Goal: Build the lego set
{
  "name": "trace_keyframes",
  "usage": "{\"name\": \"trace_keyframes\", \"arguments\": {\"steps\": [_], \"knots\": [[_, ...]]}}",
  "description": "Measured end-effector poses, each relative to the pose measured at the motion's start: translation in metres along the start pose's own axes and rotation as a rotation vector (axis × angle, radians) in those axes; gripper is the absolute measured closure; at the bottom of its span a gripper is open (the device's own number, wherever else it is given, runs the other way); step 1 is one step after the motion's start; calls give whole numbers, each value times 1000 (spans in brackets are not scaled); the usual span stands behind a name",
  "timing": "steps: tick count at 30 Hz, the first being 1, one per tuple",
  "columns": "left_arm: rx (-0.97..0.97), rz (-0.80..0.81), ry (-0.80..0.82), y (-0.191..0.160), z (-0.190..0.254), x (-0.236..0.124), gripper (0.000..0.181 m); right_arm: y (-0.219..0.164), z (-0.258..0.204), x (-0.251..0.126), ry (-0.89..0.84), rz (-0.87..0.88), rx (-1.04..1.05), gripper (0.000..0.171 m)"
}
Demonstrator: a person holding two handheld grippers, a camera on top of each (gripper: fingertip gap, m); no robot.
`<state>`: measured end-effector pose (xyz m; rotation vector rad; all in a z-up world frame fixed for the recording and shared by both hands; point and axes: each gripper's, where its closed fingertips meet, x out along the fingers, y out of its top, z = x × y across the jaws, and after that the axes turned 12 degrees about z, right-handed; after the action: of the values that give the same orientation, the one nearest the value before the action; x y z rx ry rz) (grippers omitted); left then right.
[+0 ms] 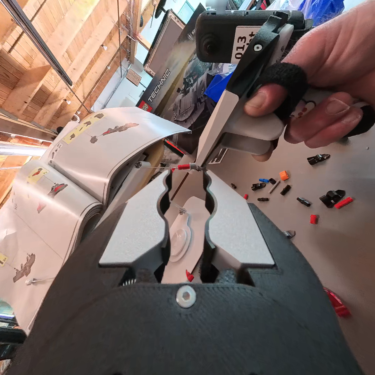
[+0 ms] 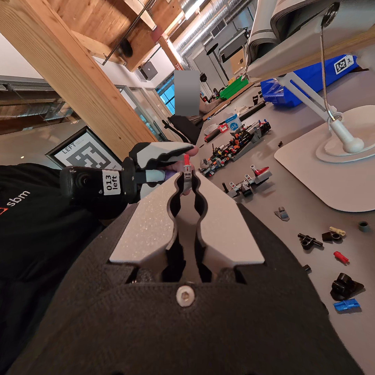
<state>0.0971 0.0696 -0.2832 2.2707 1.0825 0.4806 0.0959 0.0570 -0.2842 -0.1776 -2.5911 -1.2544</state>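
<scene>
Right wrist view — grey connector (image 2: 187,178) between right gripper (image 2: 187,172) jaws' tips.

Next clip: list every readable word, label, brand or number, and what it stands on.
I won't quote writing; these things bear it:
White camera label, left wrist view.
Second white camera label, right wrist view.
Black set box: brand print.
Framed marker sign.
Blue bin: marker tag.
Black sleeve: printed logo.
Instruction booklet: print too small to read.
</scene>
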Motion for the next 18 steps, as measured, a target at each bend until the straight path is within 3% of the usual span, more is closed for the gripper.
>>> {"name": "trace_keyframes", "arguments": {"steps": [9,18], "knots": [[-23,50,-42,8,6,1,142,-1,2,1,-1,1,16,167],[-3,39,-29,6,4,1,156,-3,-4,3,17,5,20,167]]}}
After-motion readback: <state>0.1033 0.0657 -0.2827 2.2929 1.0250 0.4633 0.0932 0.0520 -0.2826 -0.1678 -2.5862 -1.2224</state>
